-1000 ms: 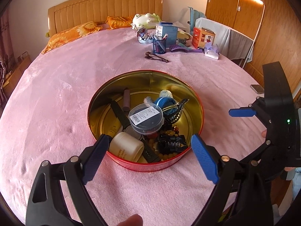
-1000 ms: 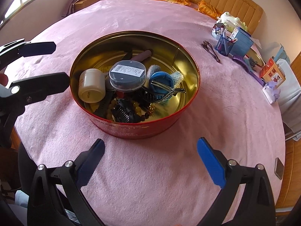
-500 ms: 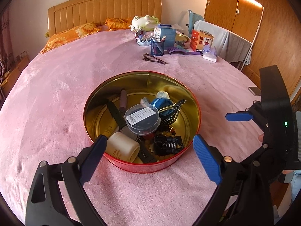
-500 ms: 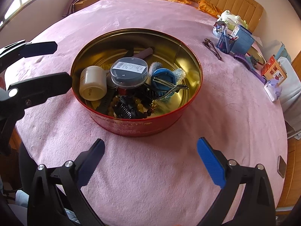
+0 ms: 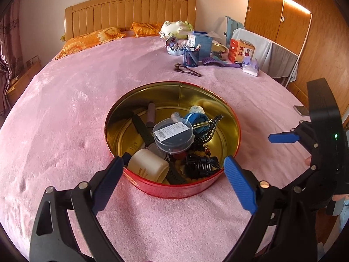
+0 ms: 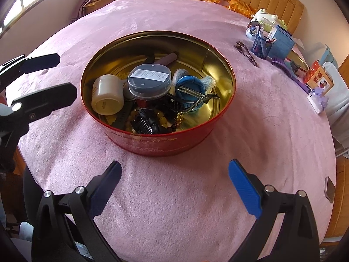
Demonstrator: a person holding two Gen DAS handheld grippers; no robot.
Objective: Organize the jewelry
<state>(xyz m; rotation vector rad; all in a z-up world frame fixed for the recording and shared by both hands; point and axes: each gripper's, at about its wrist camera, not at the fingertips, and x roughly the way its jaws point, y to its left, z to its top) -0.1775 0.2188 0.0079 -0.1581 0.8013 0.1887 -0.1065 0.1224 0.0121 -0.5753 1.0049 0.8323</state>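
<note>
Left wrist view: a red round tin [image 5: 174, 187] sits on the pink bed [image 5: 65, 109], piled with hair clips, beads and jars. Both claws, left claw [image 5: 172, 182] and right claw [image 6: 174, 185], hang spread and empty just before the tin. Whether sorting is starting or done is unclear.

At your twelve o'clock sits the headboard [image 5: 130, 11] with orange pillows [image 5: 91, 40]. Toward one o'clock you have a pen cup [image 5: 191, 57], purple brush [image 5: 218, 62] and red box [image 5: 241, 51]; a phone [image 5: 302, 110] lies at three.

bare pink blanket [image 6: 174, 196] all round the tin [image 6: 161, 144]; clutter [image 5: 209, 54] stands well beyond it.
</note>
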